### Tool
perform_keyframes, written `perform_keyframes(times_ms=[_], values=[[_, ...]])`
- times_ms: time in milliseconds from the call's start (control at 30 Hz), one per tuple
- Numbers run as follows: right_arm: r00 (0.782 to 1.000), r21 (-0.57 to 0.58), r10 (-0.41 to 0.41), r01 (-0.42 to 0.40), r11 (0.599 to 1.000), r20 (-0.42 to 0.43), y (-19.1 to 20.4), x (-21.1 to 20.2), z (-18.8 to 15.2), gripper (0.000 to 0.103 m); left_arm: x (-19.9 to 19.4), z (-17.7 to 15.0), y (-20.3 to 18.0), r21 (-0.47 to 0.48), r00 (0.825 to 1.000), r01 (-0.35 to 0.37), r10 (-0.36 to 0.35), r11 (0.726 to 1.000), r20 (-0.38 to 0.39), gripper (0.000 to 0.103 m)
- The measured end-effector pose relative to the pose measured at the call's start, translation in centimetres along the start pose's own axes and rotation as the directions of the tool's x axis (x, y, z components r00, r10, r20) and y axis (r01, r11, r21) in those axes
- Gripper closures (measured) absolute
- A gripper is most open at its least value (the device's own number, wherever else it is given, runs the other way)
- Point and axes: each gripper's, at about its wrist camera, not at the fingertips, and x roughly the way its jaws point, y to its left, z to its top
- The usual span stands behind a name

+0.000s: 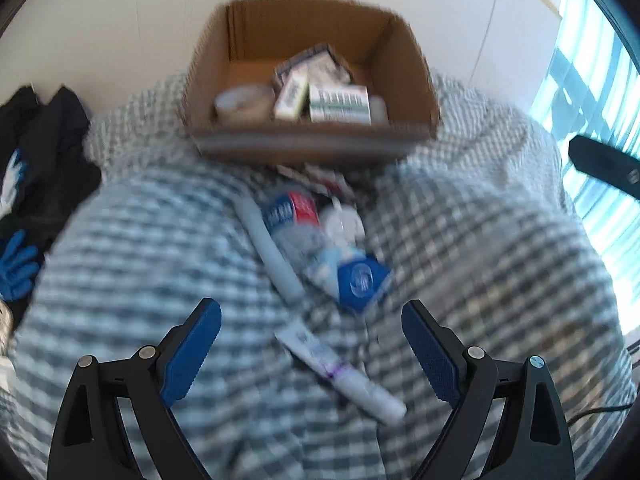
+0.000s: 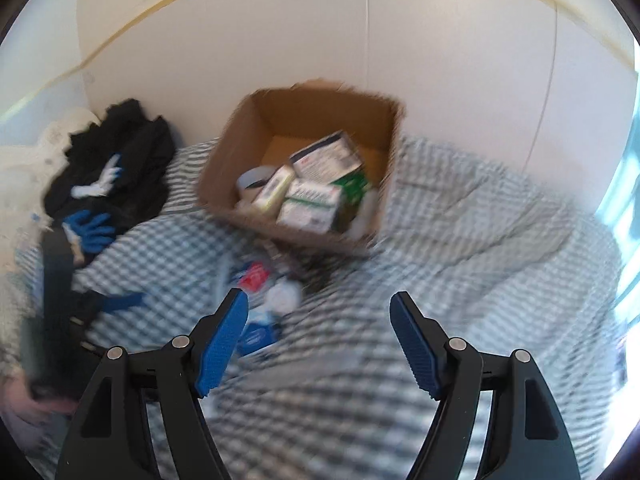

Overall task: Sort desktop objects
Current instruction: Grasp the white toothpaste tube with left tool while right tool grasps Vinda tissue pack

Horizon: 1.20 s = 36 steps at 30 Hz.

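Left gripper (image 1: 311, 320) released, empty; tube (image 1: 340, 368) directly under jaws, long axis 10-to-4. Right gripper (image 2: 319, 314) released, empty, farther off. Left nearer.

We count one cardboard box (image 1: 400, 48); inside it, at least four small cartons (image 1: 339, 103) and one tape roll (image 1: 243, 101). In front of the box lie two tubes (image 1: 344, 376), one bottle (image 1: 296, 220).

A matt brown corrugated cardboard box (image 1: 312, 136) holding printed paper cartons (image 1: 339, 102) sits on a soft woven checked cloth blanket (image 1: 460, 240), near a glossy plastic tube (image 1: 340, 372) and the hand-held gripper's (image 1: 311, 334) black plastic arms with ribbed blue pads (image 1: 192, 354).
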Motion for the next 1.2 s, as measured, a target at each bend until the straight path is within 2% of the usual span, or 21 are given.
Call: perform_keyframes(times_ms=[67,233,267,300,433,533,633,733,867,1000,1100,1200], values=[[1.0,0.046,0.021,-0.02,0.999,-0.019,-0.3,0.5,-1.0,0.03,1.2,-1.3,-0.4,-0.007,0.998,0.023,-0.024,1.0,-0.054,0.009],[0.997,0.052,0.041,-0.038,0.998,-0.058,-0.3,1.8,-2.3,0.03,4.5,-3.2,-1.4,0.008,0.983,0.069,-0.066,0.998,-0.17,0.025],[0.997,0.051,0.041,-0.038,0.998,-0.061,-0.3,2.0,-2.4,0.03,5.3,-3.5,-1.7,0.014,0.981,0.075,-0.072,0.997,-0.179,0.032],[0.997,0.05,0.039,-0.036,0.998,-0.065,-0.3,2.2,-2.5,0.03,5.8,-3.7,-1.9,0.019,0.98,0.075,-0.07,0.997,-0.186,0.05],[0.996,0.055,0.036,-0.032,0.998,-0.081,-0.4,3.2,-3.0,0.03,6.6,-3.5,-1.5,-0.01,0.976,0.103,-0.103,0.995,-0.19,0.076],[0.994,0.061,0.035,-0.029,0.998,-0.103,-0.5,4.2,-3.4,0.03,6.0,-2.9,-1.0,-0.024,0.98,0.11,-0.113,0.994,-0.166,0.082],[0.992,0.046,0.031,-0.025,0.999,-0.121,-0.2,4.9,-3.5,0.03,4.8,-1.8,-0.3,-0.02,0.986,0.109,-0.111,0.994,-0.124,0.083],[0.991,0.001,0.02,-0.021,1.0,-0.133,0.6,5.6,-3.3,0.03,2.8,-0.1,0.8,-0.037,0.991,0.12,-0.121,0.992,-0.053,0.083],[0.985,-0.081,0.015,-0.03,0.996,-0.173,2.3,7.3,-2.7,0.03,0.9,2.4,2.6,-0.046,0.995,0.089,-0.087,0.995,0.039,0.083],[0.968,-0.17,0.029,-0.073,0.983,-0.251,4.9,10.7,-2.3,0.03,0.8,4.6,4.5,-0.062,0.995,0.013,-0.007,0.998,0.096,0.083],[0.949,-0.219,0.026,-0.098,0.971,-0.313,6.7,14.3,-2.2,0.03,1.7,5.4,6.1,-0.099,0.996,0.003,0.006,0.995,0.093,0.083],[0.925,-0.22,-0.003,-0.087,0.972,-0.38,7.2,18.0,-2.5,0.03,2.9,5.4,6.9,-0.116,0.996,-0.008,0.018,0.993,0.083,0.083]])
